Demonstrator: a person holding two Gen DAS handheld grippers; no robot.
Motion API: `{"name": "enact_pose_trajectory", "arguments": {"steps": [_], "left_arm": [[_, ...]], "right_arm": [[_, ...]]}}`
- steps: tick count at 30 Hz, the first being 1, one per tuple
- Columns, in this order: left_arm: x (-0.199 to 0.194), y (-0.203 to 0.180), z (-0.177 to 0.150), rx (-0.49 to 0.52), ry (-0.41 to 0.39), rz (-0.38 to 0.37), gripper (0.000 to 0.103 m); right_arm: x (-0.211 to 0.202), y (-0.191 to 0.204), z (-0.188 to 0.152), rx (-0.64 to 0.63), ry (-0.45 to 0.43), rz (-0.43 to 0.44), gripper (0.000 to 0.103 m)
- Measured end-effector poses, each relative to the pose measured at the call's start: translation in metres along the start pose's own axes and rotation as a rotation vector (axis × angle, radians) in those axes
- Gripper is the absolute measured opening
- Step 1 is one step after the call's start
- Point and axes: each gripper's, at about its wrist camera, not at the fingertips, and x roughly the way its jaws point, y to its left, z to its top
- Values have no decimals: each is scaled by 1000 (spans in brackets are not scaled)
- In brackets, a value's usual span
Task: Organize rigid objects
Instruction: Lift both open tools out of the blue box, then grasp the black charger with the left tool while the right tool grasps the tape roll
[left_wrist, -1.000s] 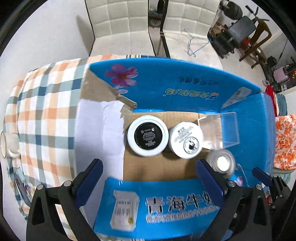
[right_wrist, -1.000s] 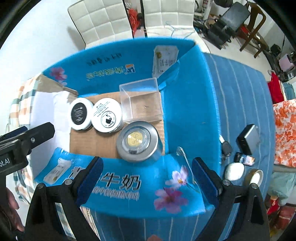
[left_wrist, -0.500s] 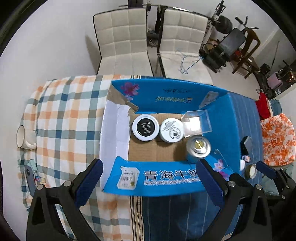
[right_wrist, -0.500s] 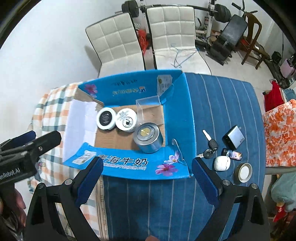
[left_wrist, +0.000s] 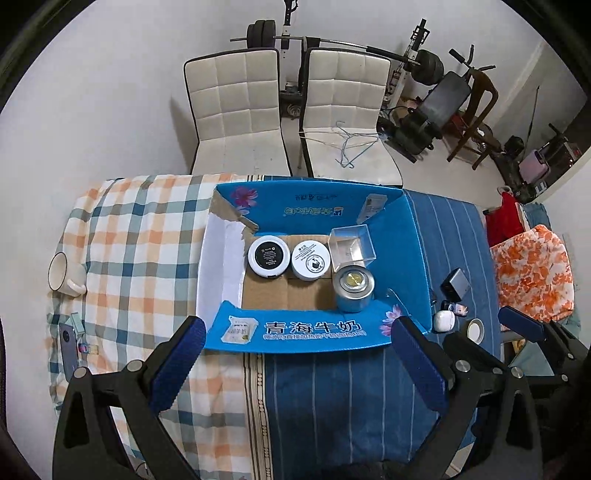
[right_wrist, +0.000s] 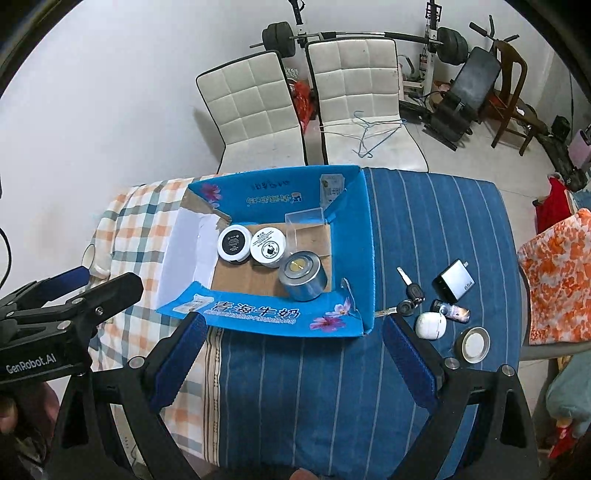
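Nearest you, both tongs are spread wide and hold nothing: the left gripper (left_wrist: 295, 363) fills the bottom of its frame, and the right gripper (right_wrist: 293, 360) does the same in its own view, each hanging above the striped blue cloth (right_wrist: 295, 387).

Just past the right one, at lower right of the right-wrist frame, the loose pieces wait on the cloth: a round tin lid (right_wrist: 474, 344), a white earbud case (right_wrist: 430, 325), car keys (right_wrist: 410, 299) and a grey charger (right_wrist: 453, 281). All look stiff and light. The earbud case is smooth and rounded, so I'd pinch it across its middle or it may squirt out; the flat lid wants a grip across its rim.

Farther off, mid-frame, the blue box (right_wrist: 352, 236) already holds a metal tin (right_wrist: 302, 275), two white jars (right_wrist: 267, 246) and a clear plastic box (right_wrist: 304, 225), probably brittle.
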Motion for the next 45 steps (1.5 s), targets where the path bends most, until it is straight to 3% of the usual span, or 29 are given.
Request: {"name": "enact_pose_trajectory", "arguments": {"steps": [5, 13, 17, 22, 30, 32, 34, 39, 45], "left_arm": [[0, -19, -6, 2, 0, -8, 103], [36, -94, -12, 86, 46, -61, 103], [68, -152, -14, 167, 73, -85, 103], [105, -213, -15, 271, 50, -30, 103], [186, -292, -16, 470, 112, 57, 103], [205, -306, -16, 507, 143, 77, 103], [223, -317, -16, 529, 182, 79, 103], [256, -328, -13, 533, 254, 68, 103], [287, -352, -13, 549, 345, -12, 103]], "right_arm": [[-6, -40, -11, 55, -1, -19, 98], [5, -165, -40, 251, 48, -178, 98], [37, -236, -59, 356, 121, -260, 98], [96, -307, -79, 494, 200, -254, 98], [183, -343, -89, 606, 285, -170, 96], [202, -350, -93, 632, 327, -168, 78], [198, -351, -89, 606, 304, -213, 68], [190, -373, -92, 596, 317, -264, 68], [181, -407, -98, 638, 321, -302, 68]]}}
